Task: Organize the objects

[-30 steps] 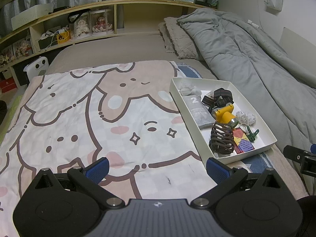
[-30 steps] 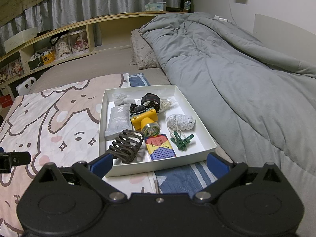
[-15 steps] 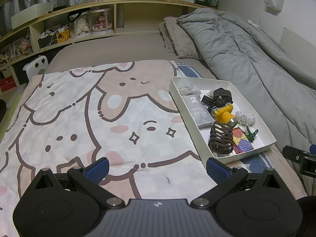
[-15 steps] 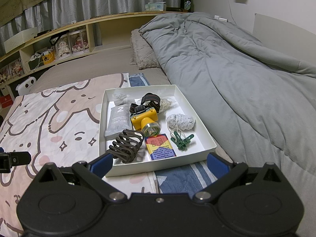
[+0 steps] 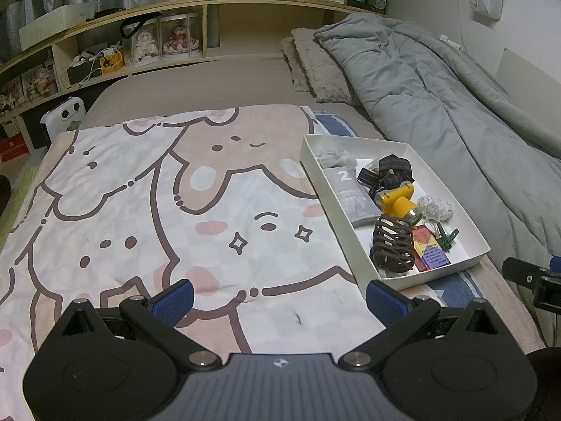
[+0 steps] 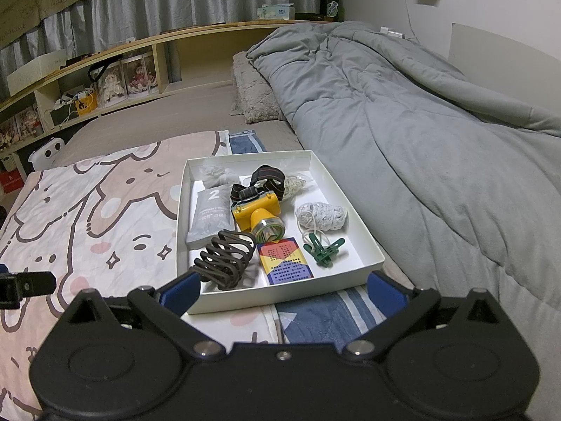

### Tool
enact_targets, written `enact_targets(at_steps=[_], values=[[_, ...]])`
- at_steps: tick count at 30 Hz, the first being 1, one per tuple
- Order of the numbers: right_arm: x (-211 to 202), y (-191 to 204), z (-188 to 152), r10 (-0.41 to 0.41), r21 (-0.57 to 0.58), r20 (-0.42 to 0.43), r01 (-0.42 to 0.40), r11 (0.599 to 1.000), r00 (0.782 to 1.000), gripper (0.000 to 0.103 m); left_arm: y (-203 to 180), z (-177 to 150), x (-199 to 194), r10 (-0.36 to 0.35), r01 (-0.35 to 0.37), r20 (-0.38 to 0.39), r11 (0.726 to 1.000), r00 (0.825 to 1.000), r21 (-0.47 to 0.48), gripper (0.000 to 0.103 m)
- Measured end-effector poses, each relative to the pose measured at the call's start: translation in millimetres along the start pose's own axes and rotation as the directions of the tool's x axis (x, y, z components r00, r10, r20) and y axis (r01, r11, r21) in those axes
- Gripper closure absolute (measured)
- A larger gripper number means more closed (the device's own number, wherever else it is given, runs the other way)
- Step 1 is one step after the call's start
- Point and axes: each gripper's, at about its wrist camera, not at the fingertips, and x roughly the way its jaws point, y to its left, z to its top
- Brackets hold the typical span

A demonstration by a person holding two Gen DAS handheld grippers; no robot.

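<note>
A white box (image 6: 350,210) (image 5: 455,189) lies on the bed. It holds a yellow headlamp (image 6: 259,212) (image 5: 398,203), a brown wire holder (image 6: 224,258) (image 5: 391,245), a grey packet (image 6: 210,215) (image 5: 352,196), a coloured card box (image 6: 285,261) (image 5: 429,249), green clips (image 6: 324,249) (image 5: 447,238) and a white string bundle (image 6: 320,214). My right gripper (image 6: 282,289) is open and empty just in front of the box. My left gripper (image 5: 278,298) is open and empty over the cartoon blanket (image 5: 157,210), left of the box.
A grey duvet (image 6: 420,122) is heaped to the right of the box, with a pillow (image 6: 252,94) behind. A wooden shelf (image 5: 140,45) with dolls and boxes runs along the bed's far side. A blue striped cloth (image 6: 326,315) lies under the box.
</note>
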Motion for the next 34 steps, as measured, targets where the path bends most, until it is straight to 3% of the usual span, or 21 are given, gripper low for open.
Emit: enact_targets(at_steps=[34], values=[[-0.1,-0.4,-0.4,0.001,0.002,0.0,-0.001,1.0,1.0,0.0,-0.4,0.2,-0.7,-0.005,0.005,-0.001,1.0,1.0,-0.004,0.0]])
